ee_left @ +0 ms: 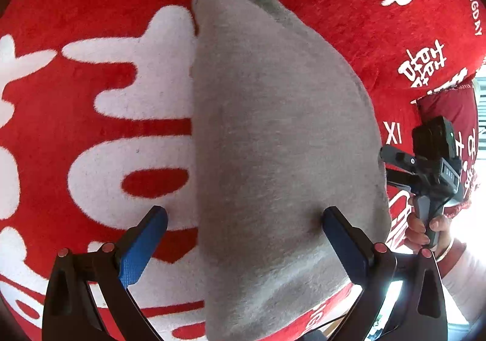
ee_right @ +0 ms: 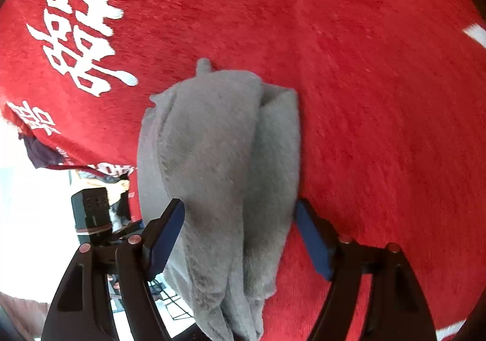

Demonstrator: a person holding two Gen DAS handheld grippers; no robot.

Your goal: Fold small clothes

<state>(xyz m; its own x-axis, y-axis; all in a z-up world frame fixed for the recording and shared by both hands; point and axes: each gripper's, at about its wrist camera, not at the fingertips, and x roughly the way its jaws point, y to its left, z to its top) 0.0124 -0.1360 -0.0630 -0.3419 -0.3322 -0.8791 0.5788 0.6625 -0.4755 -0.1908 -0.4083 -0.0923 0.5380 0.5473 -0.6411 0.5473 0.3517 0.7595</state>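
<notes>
the grey garment lies folded on the red blanket, its long axis running straight away from me, its near end hanging past the blanket's near edge. my left gripper is spread wide: one pad off the garment's left fold line over the blanket, the other on grey cloth, gripping nothing. my right gripper straddles the bunched near end, jaws wide, nothing pinched. i judge the right the nearer one to grip. both point along the garment, tilted down.
</notes>
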